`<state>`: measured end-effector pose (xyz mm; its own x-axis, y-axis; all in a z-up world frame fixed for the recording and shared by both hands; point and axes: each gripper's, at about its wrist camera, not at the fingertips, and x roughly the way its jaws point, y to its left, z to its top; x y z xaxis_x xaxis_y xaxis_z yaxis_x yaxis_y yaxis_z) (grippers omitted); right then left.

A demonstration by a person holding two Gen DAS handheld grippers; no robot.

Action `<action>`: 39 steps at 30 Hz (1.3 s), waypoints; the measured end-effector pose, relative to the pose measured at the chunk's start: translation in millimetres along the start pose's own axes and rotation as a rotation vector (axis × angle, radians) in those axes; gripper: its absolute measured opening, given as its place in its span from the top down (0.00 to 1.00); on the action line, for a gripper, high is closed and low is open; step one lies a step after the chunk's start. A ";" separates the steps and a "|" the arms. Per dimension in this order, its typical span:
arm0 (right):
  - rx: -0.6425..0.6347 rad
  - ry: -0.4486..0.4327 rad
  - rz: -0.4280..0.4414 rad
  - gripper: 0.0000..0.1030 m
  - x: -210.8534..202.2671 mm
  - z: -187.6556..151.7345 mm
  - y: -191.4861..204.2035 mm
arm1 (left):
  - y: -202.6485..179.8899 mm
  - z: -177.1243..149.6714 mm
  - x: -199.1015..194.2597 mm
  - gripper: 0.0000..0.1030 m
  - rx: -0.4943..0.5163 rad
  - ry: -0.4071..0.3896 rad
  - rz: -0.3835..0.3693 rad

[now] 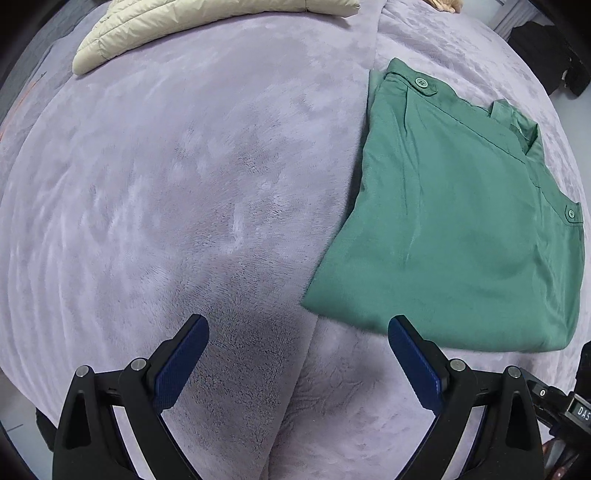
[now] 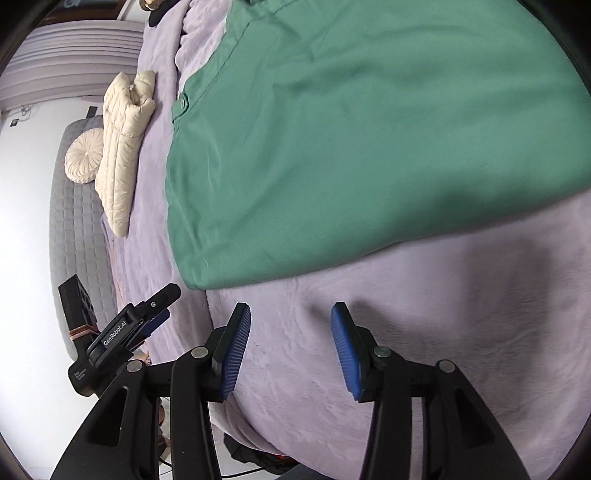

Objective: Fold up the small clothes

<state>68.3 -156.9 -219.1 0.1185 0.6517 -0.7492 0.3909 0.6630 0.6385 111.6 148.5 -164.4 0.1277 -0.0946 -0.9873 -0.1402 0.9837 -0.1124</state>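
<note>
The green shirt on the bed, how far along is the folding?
Done, it seems: the green shirt lies as a flat folded rectangle on the purple blanket. In hand: nothing; the left gripper and right gripper are both open and empty. Possibly left: the cream puffer jacket, lying loose farther up the bed.

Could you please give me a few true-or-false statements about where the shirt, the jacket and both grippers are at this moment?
1. The green shirt lies folded on the purple blanket. True.
2. The left gripper is clamped on the shirt. False: it is open and holds nothing.
3. The cream jacket lies apart from the shirt. True.
4. The right gripper holds the jacket. False: it is open over bare blanket.
</note>
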 end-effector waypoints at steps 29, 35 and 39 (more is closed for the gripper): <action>0.117 -0.035 0.202 0.91 63.9 18.8 29.3 | 10.6 39.9 13.7 0.95 0.046 -0.008 -0.267; 0.100 -0.008 0.138 0.92 77.2 13.7 23.0 | 21.5 27.6 35.0 0.95 0.065 0.037 -0.233; 0.110 0.011 0.135 0.91 83.3 13.7 16.2 | 35.4 20.1 39.6 0.94 0.032 0.056 -0.257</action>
<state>97.0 -96.9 -273.6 0.1668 0.7368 -0.6552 0.4696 0.5249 0.7099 131.4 182.7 -205.2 0.0999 -0.3496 -0.9315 -0.0787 0.9305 -0.3577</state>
